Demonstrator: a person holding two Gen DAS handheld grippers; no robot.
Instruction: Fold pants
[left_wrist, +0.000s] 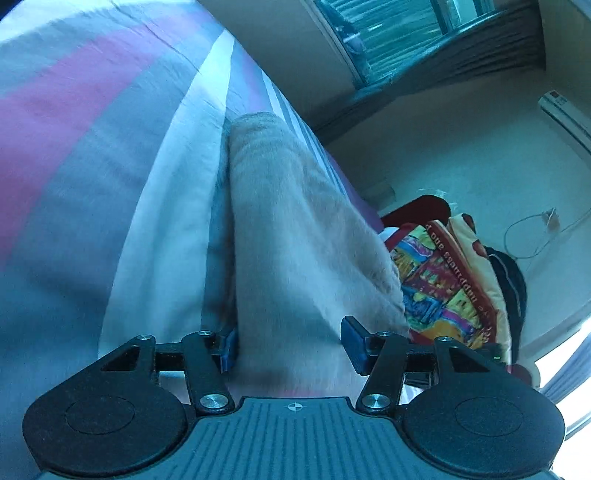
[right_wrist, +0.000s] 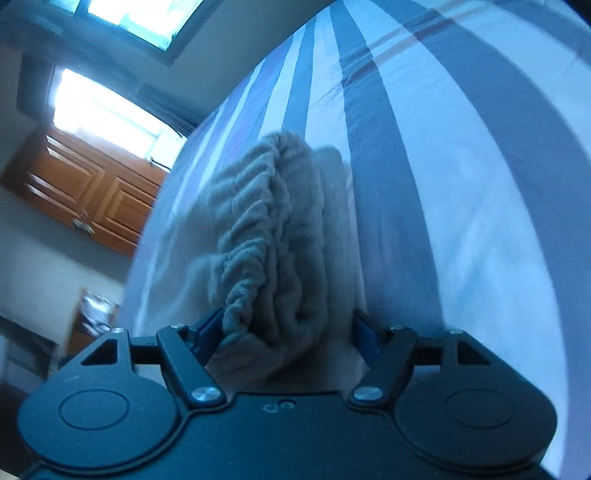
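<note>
Grey fleecy pants (left_wrist: 280, 221) lie folded in a long strip on the striped bed sheet (left_wrist: 92, 147). My left gripper (left_wrist: 290, 345) straddles the near end of that strip. Its blue pads (left_wrist: 352, 343) stand apart on either side of the cloth without pinching it. In the right wrist view the gathered elastic waistband end of the pants (right_wrist: 280, 221) lies bunched in folds on the sheet (right_wrist: 480, 184). My right gripper (right_wrist: 284, 332) is open around this bundle, with a small gap visible at each pad.
A colourful printed bag or cushion (left_wrist: 443, 280) and a dark red object lie past the bed's edge. A window (left_wrist: 388, 33) and a wall air conditioner (left_wrist: 565, 110) are beyond. A wooden door (right_wrist: 92, 192) stands left of the bed.
</note>
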